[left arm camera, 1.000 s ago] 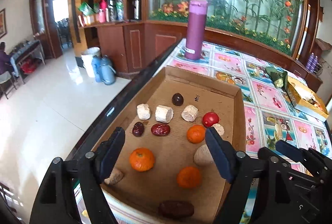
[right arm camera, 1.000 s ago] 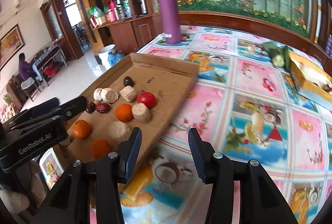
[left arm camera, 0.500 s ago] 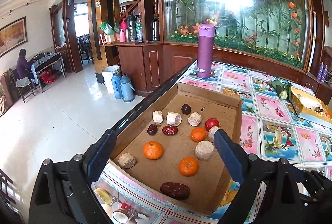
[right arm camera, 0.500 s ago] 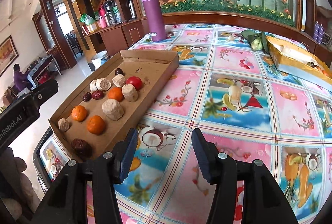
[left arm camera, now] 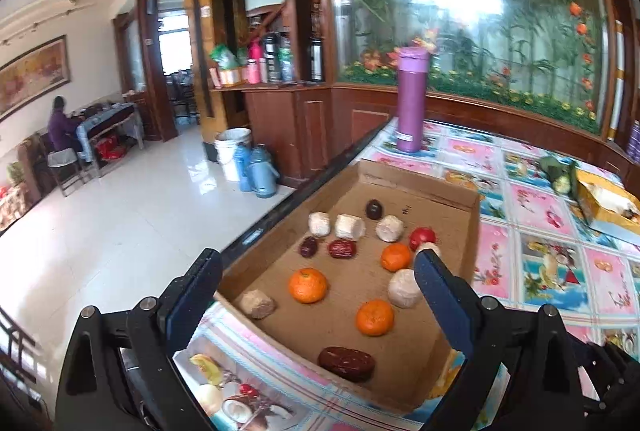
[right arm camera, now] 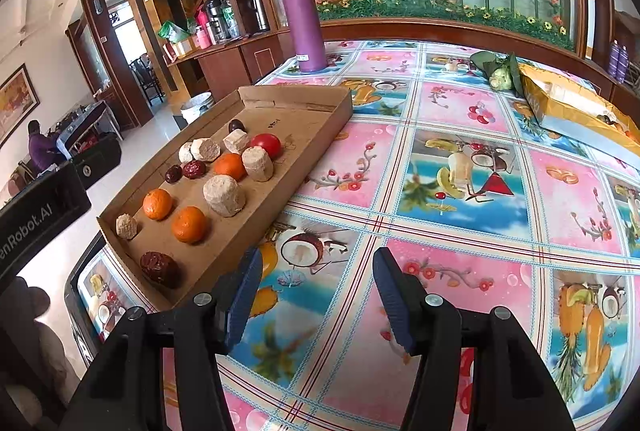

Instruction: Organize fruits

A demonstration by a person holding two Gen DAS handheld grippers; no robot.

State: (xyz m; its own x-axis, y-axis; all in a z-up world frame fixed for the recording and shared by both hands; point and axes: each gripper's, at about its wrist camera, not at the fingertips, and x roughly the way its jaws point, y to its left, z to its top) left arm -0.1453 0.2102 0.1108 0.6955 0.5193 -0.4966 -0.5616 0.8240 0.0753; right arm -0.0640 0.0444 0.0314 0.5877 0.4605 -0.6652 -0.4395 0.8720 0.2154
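A shallow cardboard tray [left arm camera: 474, 231] [right arm camera: 340, 107] lies at the table's left edge. It holds three oranges [left arm camera: 308, 285] [right arm camera: 189, 224], dark red dates [left arm camera: 346, 363] [right arm camera: 159, 268], a red tomato [left arm camera: 422, 236] [right arm camera: 266, 144], a dark plum [left arm camera: 374, 209] and several pale beige chunks [left arm camera: 404, 287] [right arm camera: 224, 194]. My left gripper [left arm camera: 318, 281] hangs wide open above the tray's near end, nothing between its jaws. My right gripper [right arm camera: 318, 295] hovers over the patterned tablecloth right of the tray; its jaws are opening and hold nothing.
A purple flask [left arm camera: 412, 99] [right arm camera: 303, 21] stands at the table's far end. A yellow box [right arm camera: 576, 107] and green leaf-wrapped items [right arm camera: 500, 73] lie far right. The table's left edge drops to a tiled floor [left arm camera: 120, 231], where a person [left arm camera: 60, 127] sits at a distant desk.
Both grippers drew back from the tray, so more tablecloth shows in front. The left jaws spread wider and its view tilted up. The right jaws opened further.
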